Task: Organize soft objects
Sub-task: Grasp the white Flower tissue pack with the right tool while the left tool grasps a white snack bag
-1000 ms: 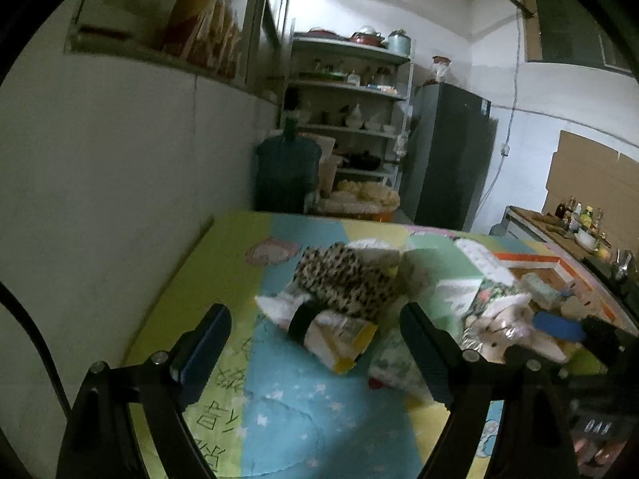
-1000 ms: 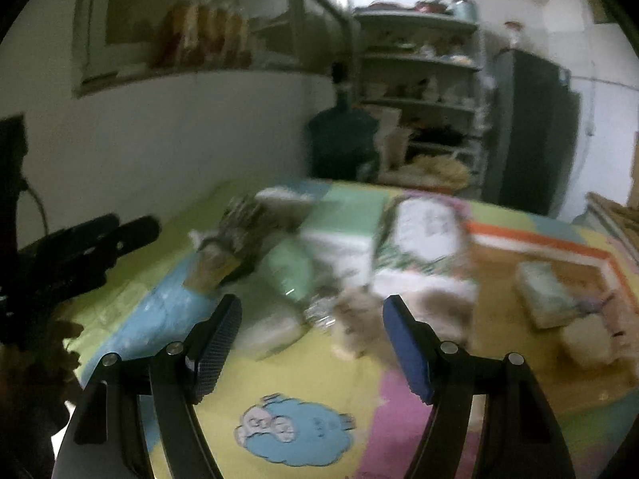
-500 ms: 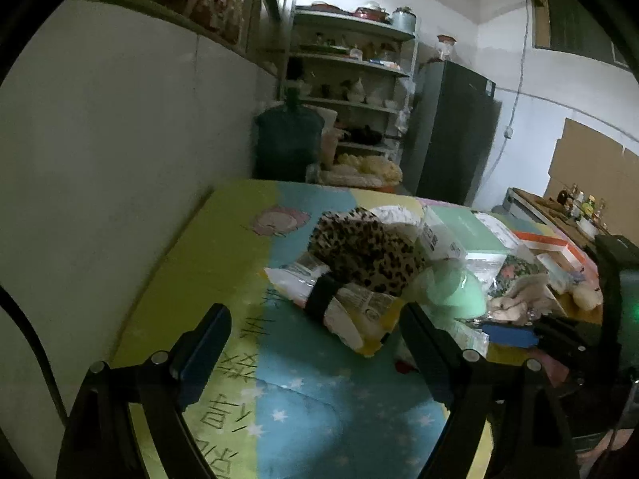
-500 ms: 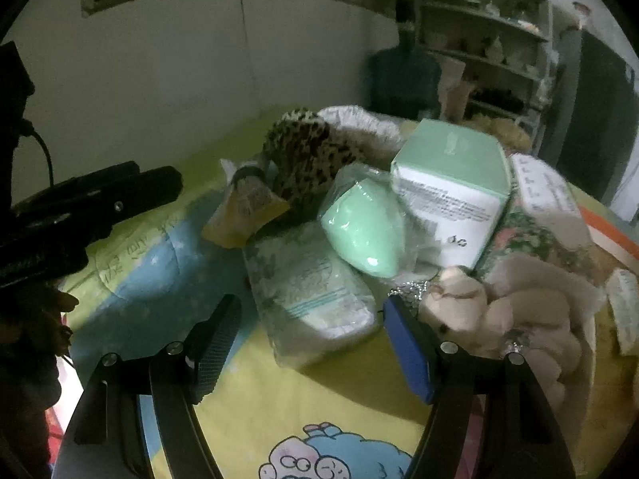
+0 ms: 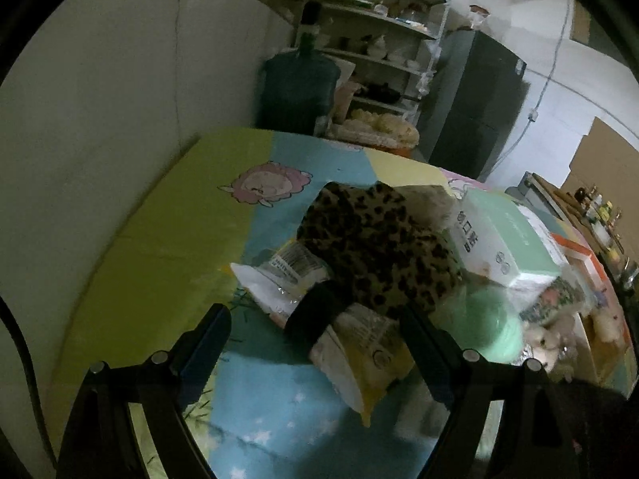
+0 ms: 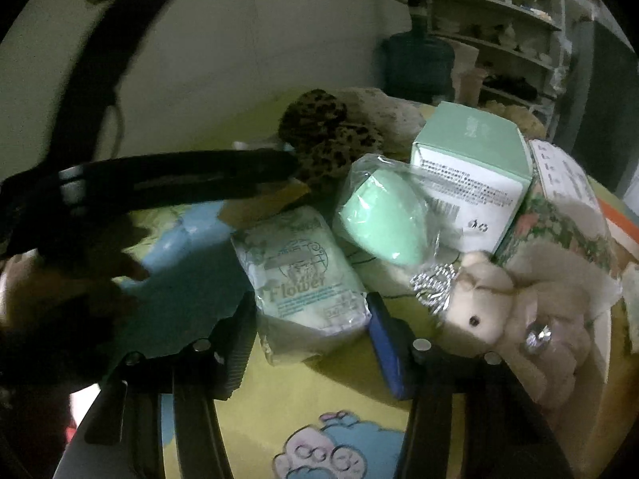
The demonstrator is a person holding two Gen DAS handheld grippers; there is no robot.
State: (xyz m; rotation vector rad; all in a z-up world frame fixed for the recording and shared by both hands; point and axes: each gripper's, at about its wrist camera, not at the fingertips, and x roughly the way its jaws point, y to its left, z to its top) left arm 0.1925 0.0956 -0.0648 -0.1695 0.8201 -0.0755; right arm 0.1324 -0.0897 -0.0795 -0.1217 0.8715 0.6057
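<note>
The tissue pack is seen lying on the table between the fingers of the right tool, at the near edge of a heap of soft things. Its long axis runs from about 11 o'clock to 5 o'clock in the right wrist view, the near end toward the tool. The word "Flower" can be read on its wrapper; the smaller print is too blurred to be made out. The right tool's jaws are closing around the pack; whether the pads already press on it cannot be told, as the contact edges are dim and partly covered by the pack itself.

At 1 o'clock from the pack a green sponge in clear film is seen, its outline smeared by glare. Behind that a mint box stands, and at 3 o'clock a plush toy lies, its lower body cut off by the tool's frame. A leopard cloth is piled at 12 o'clock.

The left tool is held spread, with nothing pinched; a yellow packet with a black band lies between its fingers on the table, its long axis from 10 o'clock to 4 o'clock in the left wrist view. Its far end is hidden under the leopard cloth. In the right wrist view the left tool appears only as a dark, blurred bar at 10 o'clock, and the hand below it is lost in shadow.
</note>
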